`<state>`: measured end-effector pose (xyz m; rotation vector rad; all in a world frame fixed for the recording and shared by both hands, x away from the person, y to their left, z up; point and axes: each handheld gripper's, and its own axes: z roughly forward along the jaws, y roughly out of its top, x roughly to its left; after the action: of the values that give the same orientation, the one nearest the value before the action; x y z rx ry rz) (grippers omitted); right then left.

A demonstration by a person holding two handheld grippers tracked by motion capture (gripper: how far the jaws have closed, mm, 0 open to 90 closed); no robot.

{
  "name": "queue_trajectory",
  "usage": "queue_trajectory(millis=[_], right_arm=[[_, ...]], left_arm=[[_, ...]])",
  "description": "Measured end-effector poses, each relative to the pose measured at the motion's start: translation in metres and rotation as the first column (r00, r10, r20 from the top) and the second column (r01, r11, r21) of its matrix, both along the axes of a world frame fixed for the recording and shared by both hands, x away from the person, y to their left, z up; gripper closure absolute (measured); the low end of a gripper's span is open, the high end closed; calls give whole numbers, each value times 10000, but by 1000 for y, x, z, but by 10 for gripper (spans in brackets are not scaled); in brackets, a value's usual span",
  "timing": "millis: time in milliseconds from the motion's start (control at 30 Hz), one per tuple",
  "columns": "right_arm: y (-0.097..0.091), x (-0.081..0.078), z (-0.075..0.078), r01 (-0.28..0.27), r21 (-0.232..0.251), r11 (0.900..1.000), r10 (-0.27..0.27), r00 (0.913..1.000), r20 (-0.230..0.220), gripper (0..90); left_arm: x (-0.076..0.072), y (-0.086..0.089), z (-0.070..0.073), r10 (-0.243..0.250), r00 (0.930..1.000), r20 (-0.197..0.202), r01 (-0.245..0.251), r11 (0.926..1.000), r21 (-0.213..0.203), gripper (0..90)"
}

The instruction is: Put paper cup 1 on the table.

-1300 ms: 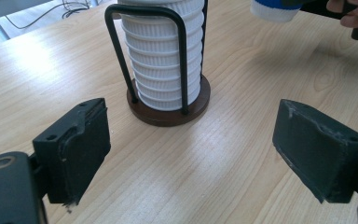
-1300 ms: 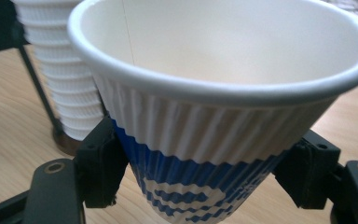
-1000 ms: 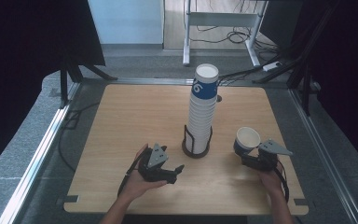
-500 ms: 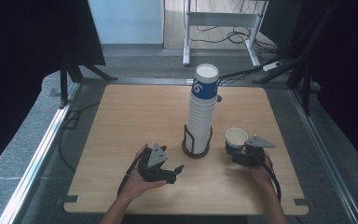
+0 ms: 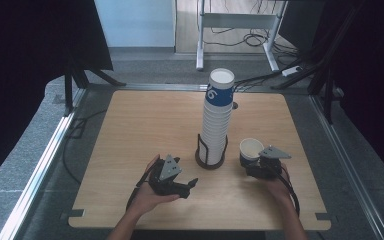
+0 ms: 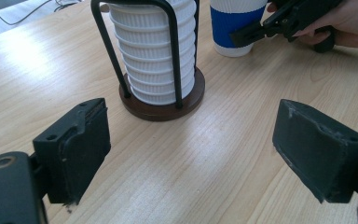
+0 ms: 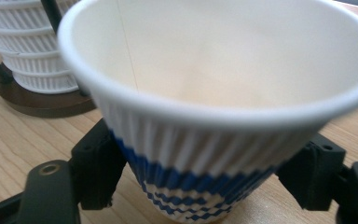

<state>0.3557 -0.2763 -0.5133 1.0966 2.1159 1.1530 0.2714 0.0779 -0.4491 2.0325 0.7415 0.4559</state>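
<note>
While the high view hides it, the right gripper [image 7: 205,186] view shows its just-opened jaws flanking the blue-banded ribbed white paper cup [image 7: 214,107], apparently off it; the left gripper [image 6: 191,154] gapes empty.

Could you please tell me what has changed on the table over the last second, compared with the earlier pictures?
The right gripper carried the single paper cup leftward, closer to the cup stack in its holder, and set it on the table. Its jaws have just been opening, with the cup between the fingers. The left gripper, open and empty, the stack and the holder stayed put.
</note>
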Motion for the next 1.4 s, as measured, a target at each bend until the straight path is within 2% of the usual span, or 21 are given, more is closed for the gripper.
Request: queue_trajectory(millis=[100,267,400,667,900,1000,1133,1267,1400], right_arm=[[0,-1,0,48,28,10000,-48,10000,-34,160],[-1,-2,0,142,109,9998,-141,9999,-64,131],[-3,-6,5,301,430,9986,-303,9995,43,99],[-16,-27,20,371,1220,9918,-455,9967,667,98],[-22,-48,38,116,1873,9822,-364,9909,1294,119],[-23,-58,47,-20,1955,9807,-293,9871,1575,132],[-22,-66,62,-606,2430,9681,166,9837,1793,155],[-16,-70,72,-1433,2843,9480,885,9764,1969,184],[-6,-72,77,-2050,3141,9270,1521,9709,1847,197]], left_arm=[[0,0,0,-22,10000,7,22,10000,-2,114],[0,1,1,-13,10000,24,13,10000,-15,114],[0,1,1,-1,10000,20,1,10000,-64,114],[-1,3,4,-21,10000,18,22,9997,-250,113],[-1,8,7,57,9999,159,-49,9987,-511,114],[-2,9,9,19,9996,274,-4,9986,-527,129],[-4,8,10,-24,9990,448,51,9982,-605,138],[-3,9,11,89,9991,424,-58,9973,-735,138],[-1,11,11,66,9997,254,-43,9959,-907,144]])
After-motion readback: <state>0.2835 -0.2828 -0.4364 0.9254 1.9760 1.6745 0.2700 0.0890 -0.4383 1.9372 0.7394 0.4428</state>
